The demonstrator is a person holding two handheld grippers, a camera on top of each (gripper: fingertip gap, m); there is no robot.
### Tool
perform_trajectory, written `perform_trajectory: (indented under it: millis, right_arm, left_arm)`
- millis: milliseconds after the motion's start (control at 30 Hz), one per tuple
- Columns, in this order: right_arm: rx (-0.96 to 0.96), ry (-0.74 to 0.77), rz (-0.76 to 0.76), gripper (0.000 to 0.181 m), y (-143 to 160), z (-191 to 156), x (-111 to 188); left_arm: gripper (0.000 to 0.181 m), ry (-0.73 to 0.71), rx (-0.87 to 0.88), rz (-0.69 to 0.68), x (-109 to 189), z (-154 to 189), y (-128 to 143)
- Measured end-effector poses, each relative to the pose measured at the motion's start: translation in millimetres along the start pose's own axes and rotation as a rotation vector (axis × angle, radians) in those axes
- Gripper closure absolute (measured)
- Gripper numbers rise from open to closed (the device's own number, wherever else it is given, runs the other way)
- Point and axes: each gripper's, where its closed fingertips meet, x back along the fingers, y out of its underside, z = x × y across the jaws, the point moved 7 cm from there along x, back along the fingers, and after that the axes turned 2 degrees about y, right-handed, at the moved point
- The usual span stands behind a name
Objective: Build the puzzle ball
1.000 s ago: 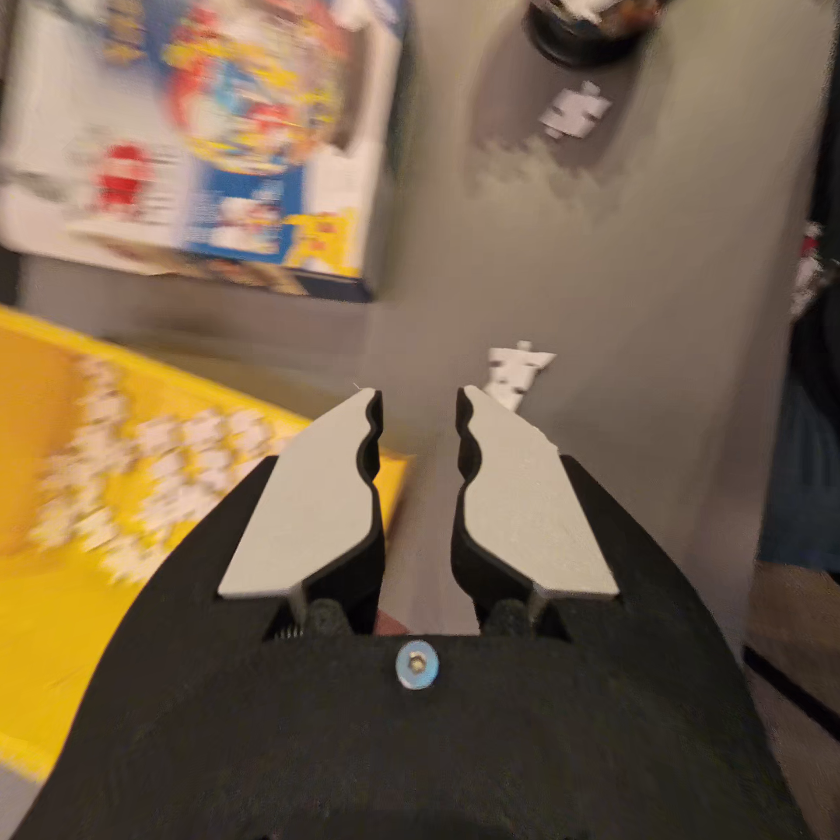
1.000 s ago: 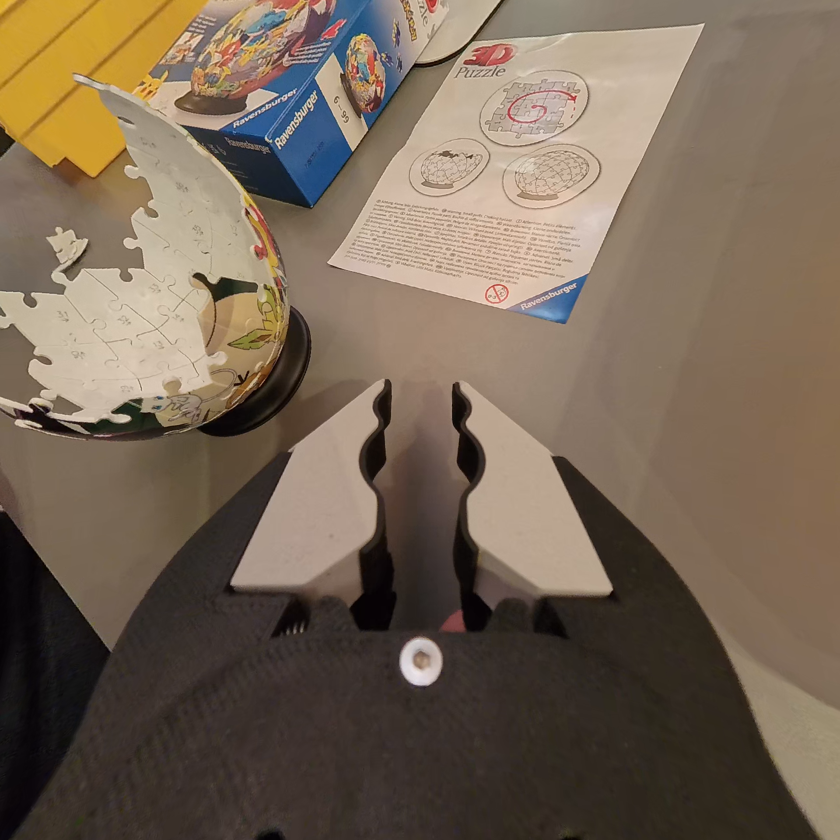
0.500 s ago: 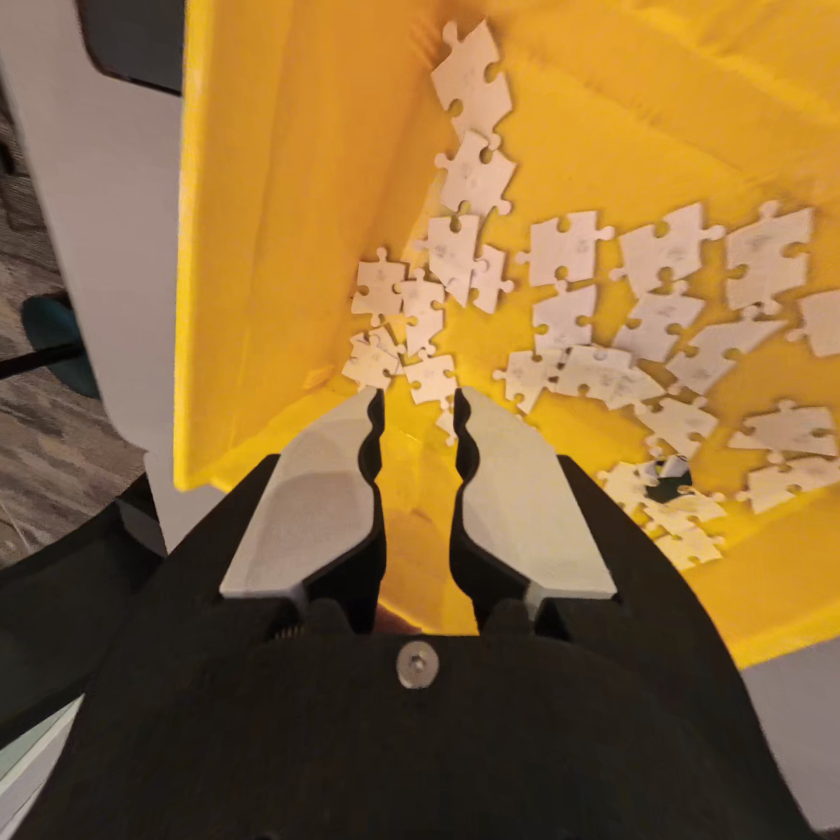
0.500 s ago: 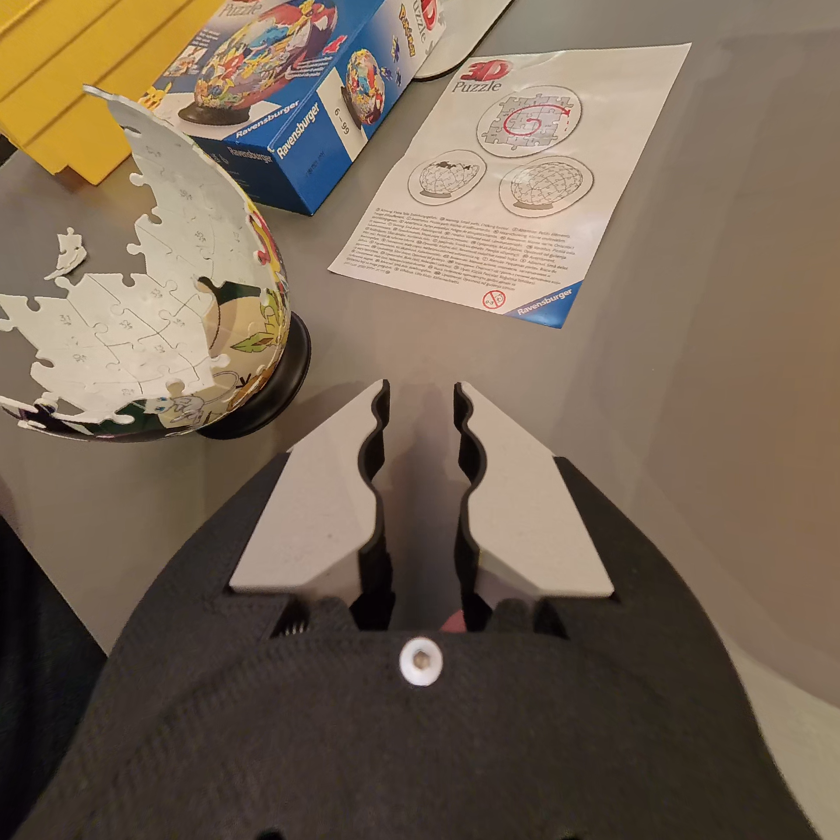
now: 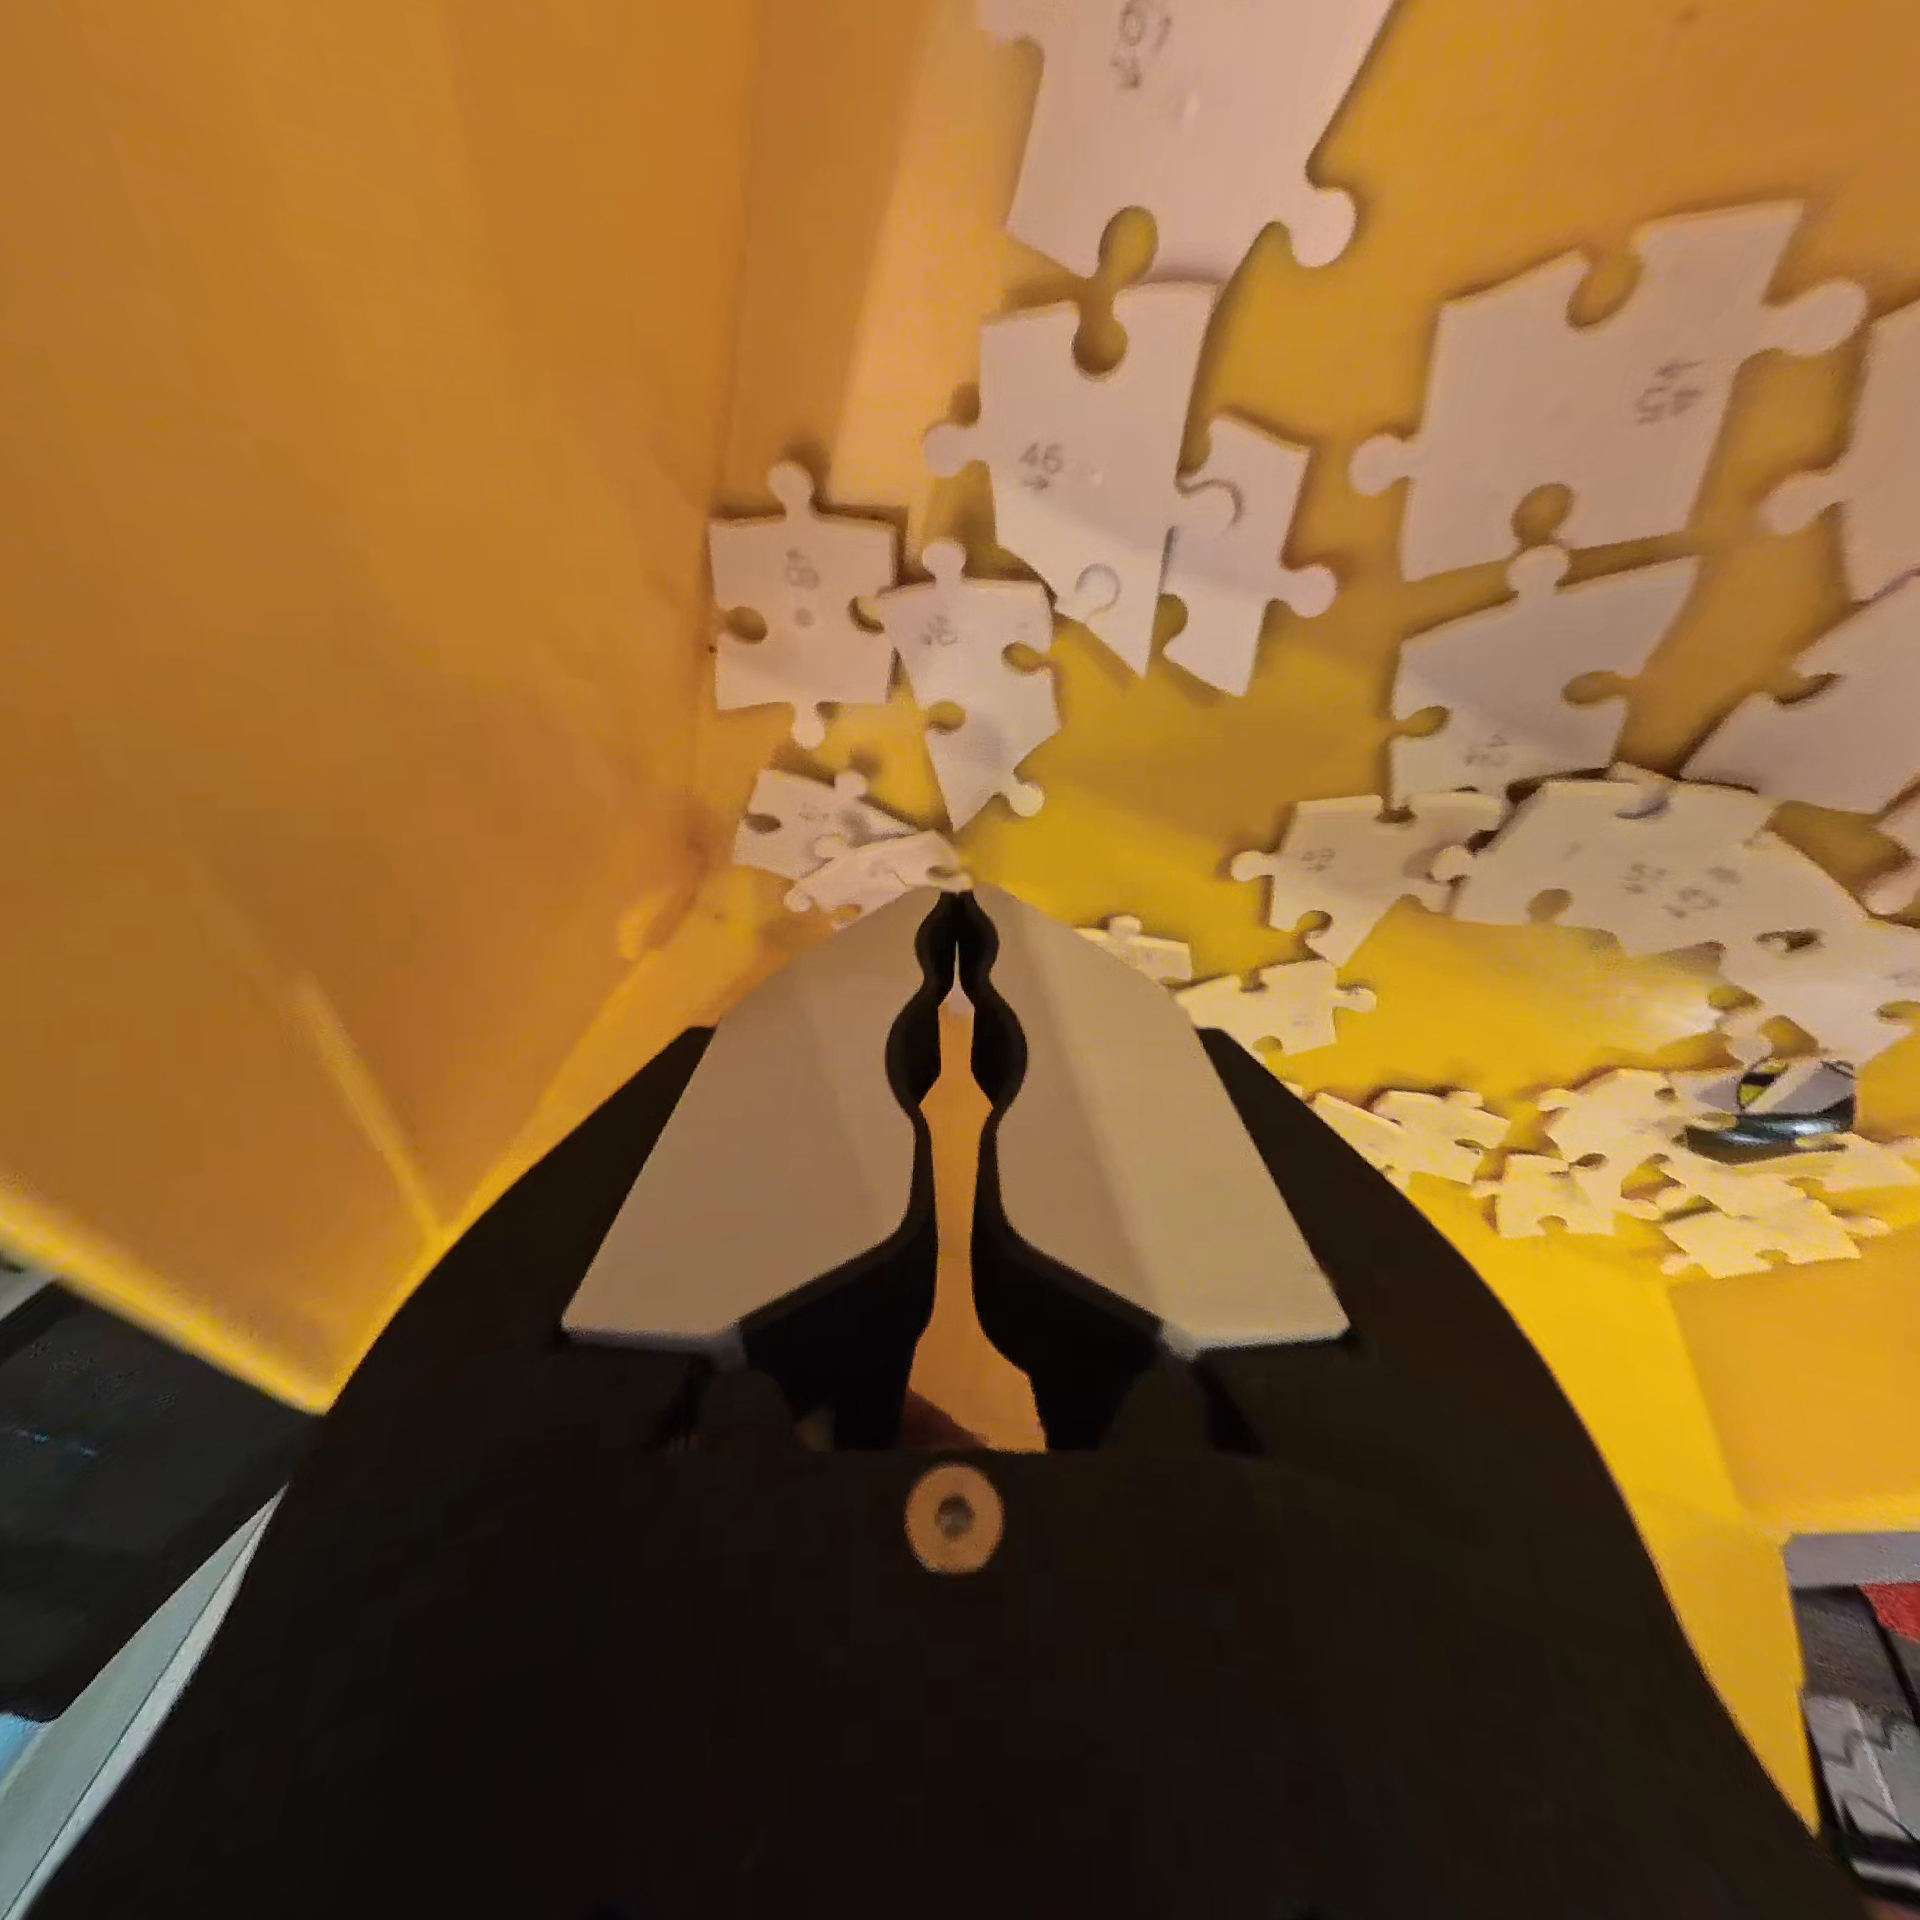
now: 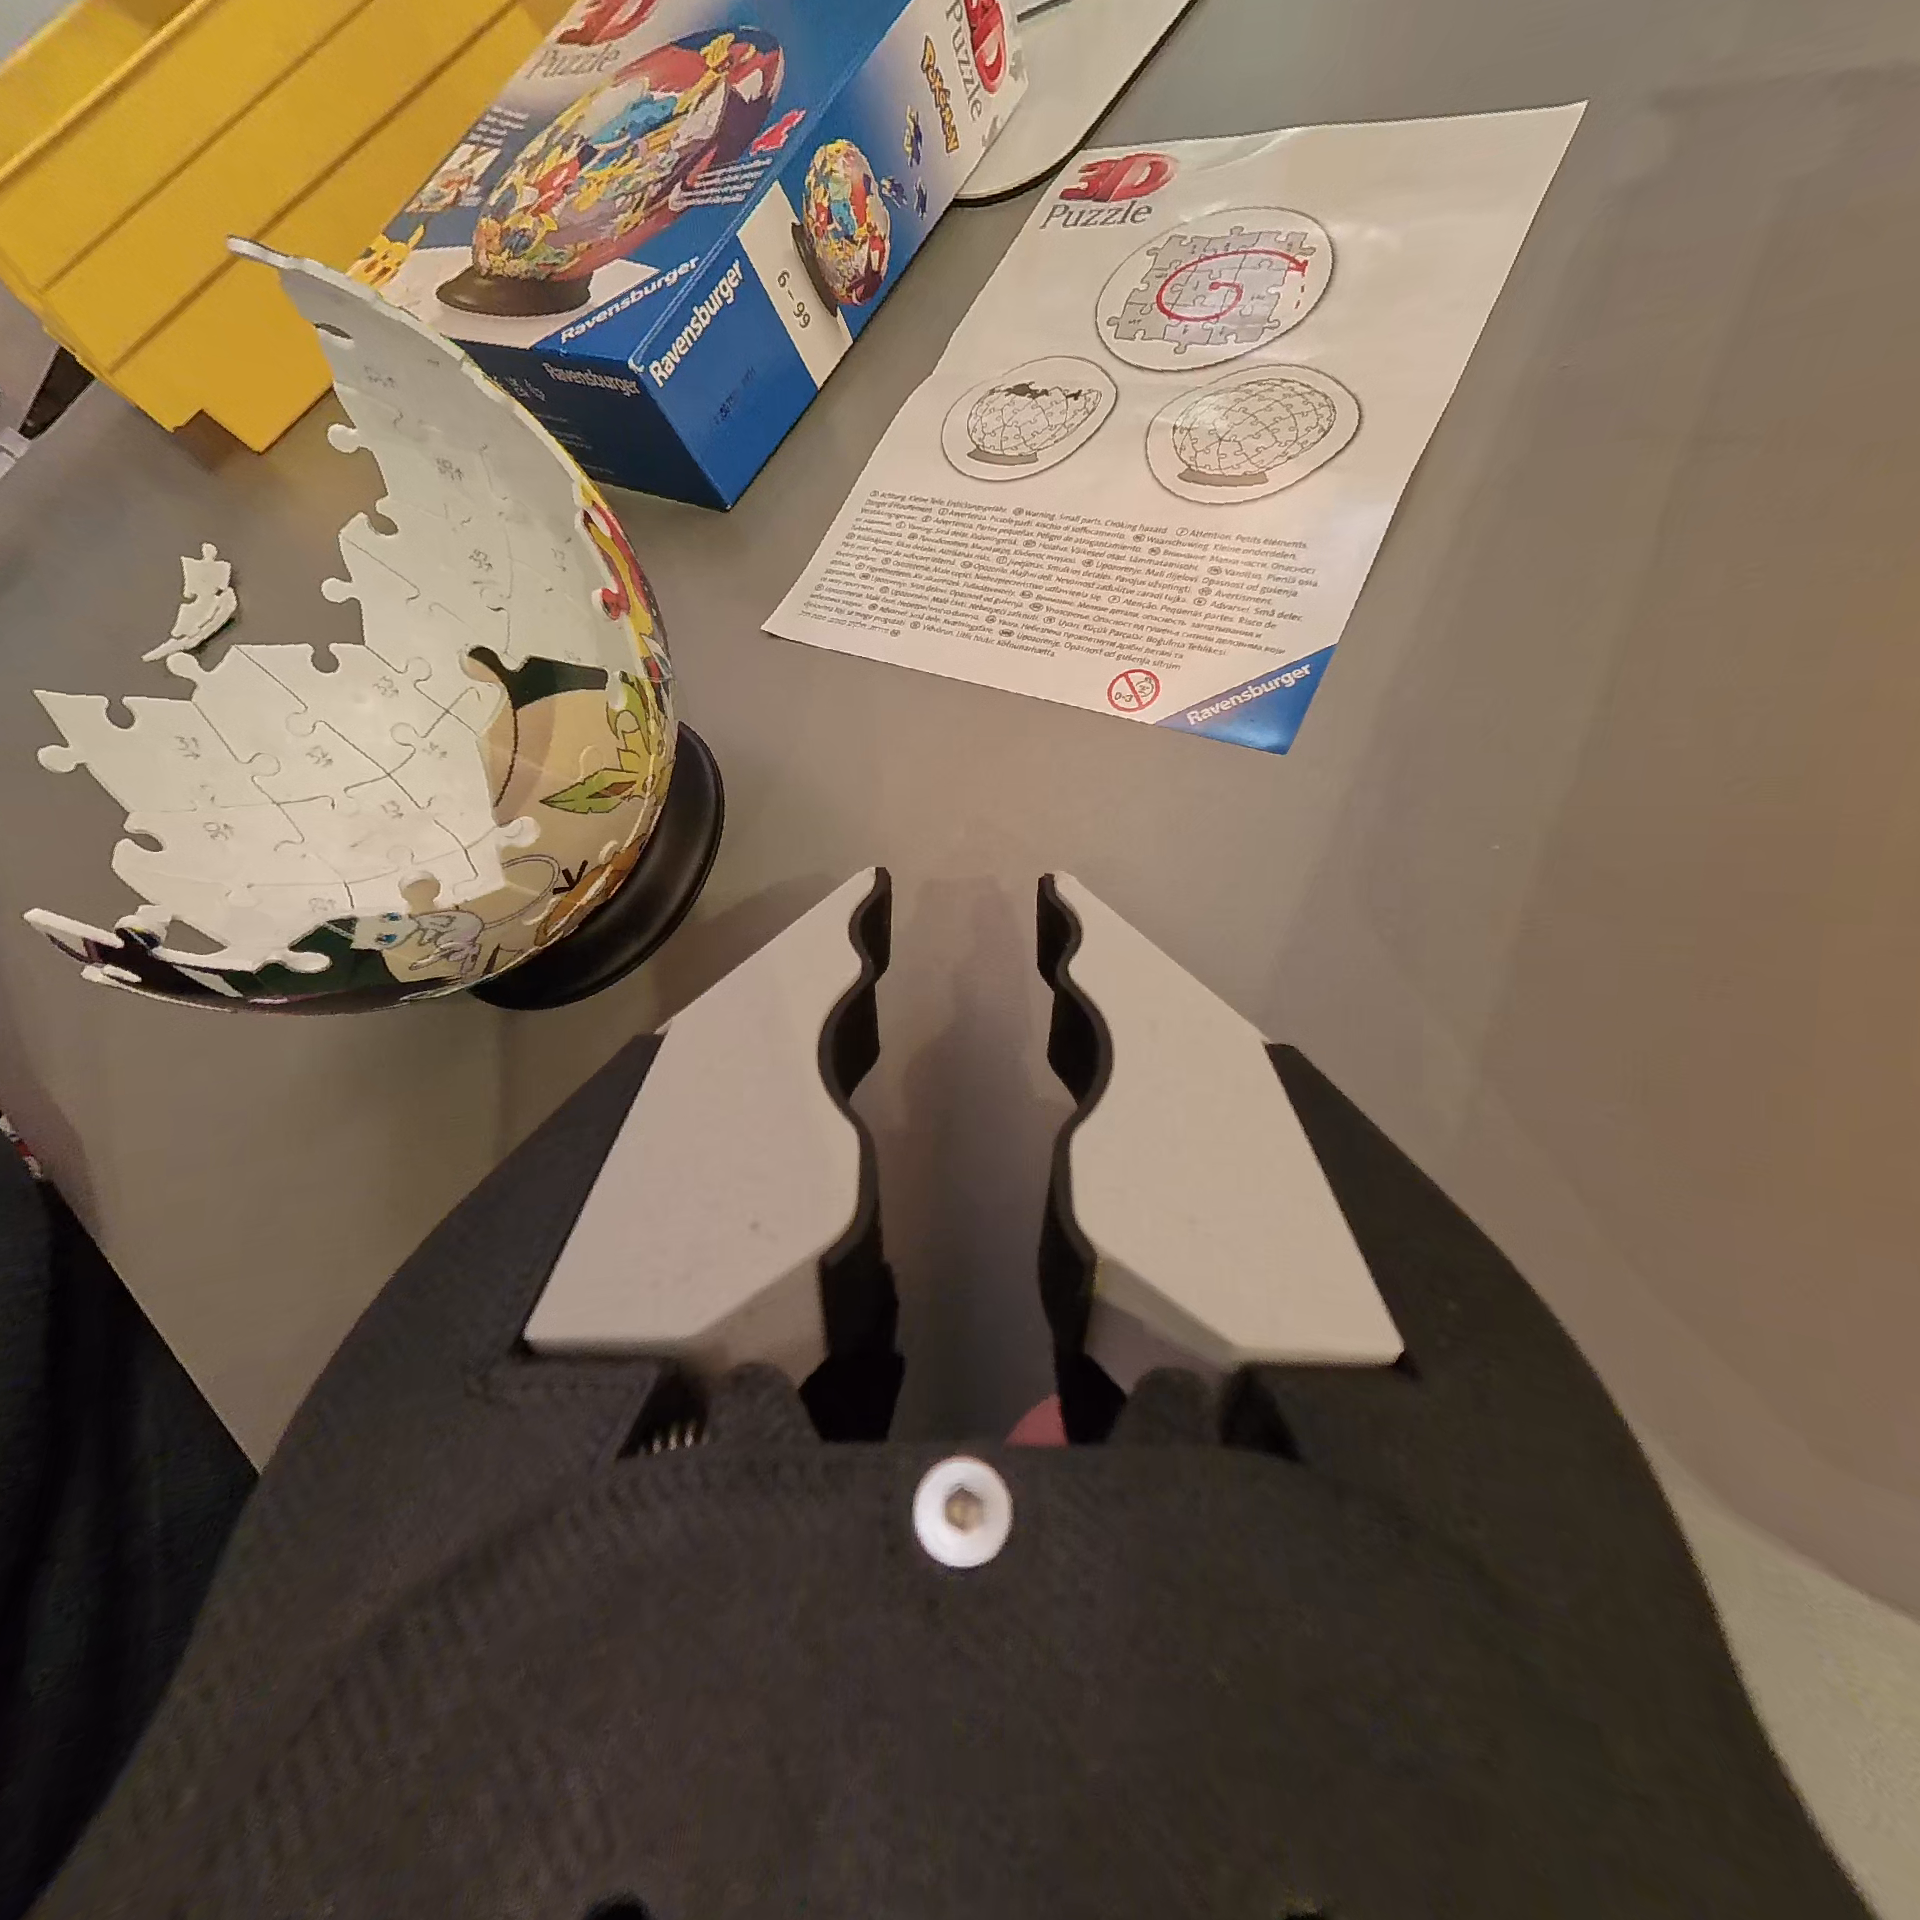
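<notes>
Left gripper (image 5: 954, 914), lately parted, now clenched on a puzzle piece (image 5: 883, 881) at twelve o'clock in the yellow tray (image 5: 343, 623); pickup judged begun. Right gripper (image 6: 961, 914) released, puzzle ball (image 6: 416, 727) at ten o'clock.

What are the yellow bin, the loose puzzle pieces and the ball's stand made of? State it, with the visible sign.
Yellow bin: likely moulded plastic, smooth with a soft sheen.
Puzzle pieces: thin, stiff, matte white backs; probably plastic, possibly card.
Stand: glossy black, probably plastic.

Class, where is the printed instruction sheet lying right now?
In the right wrist view, the white printed instruction sheet lies flat on the grey table, right of the blue puzzle box.
</notes>
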Motion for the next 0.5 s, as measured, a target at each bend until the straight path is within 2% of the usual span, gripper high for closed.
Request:
perform_trajectory:
  millis: [133, 300, 500]
  right_arm:
    - [-0.004, -0.002, -0.001, 0.154, 0.0, 0.3, 0.0]
    - [-0.006, -0.002, -0.003, 0.154, 0.1, 0.5, -0.3]
    - [-0.003, -0.001, -0.005, 0.155, 0.2, 0.4, -0.4]
  left_arm:
    - [0.179, 0.014, 0.032, 0.075, 24.7, 7.0, 12.4]
    - [0.167, 0.021, -0.02, 0.044, 42.6, 28.7, 34.1]
    - [0.156, 0.016, -0.115, 0.023, 39.2, 50.0, 41.8]
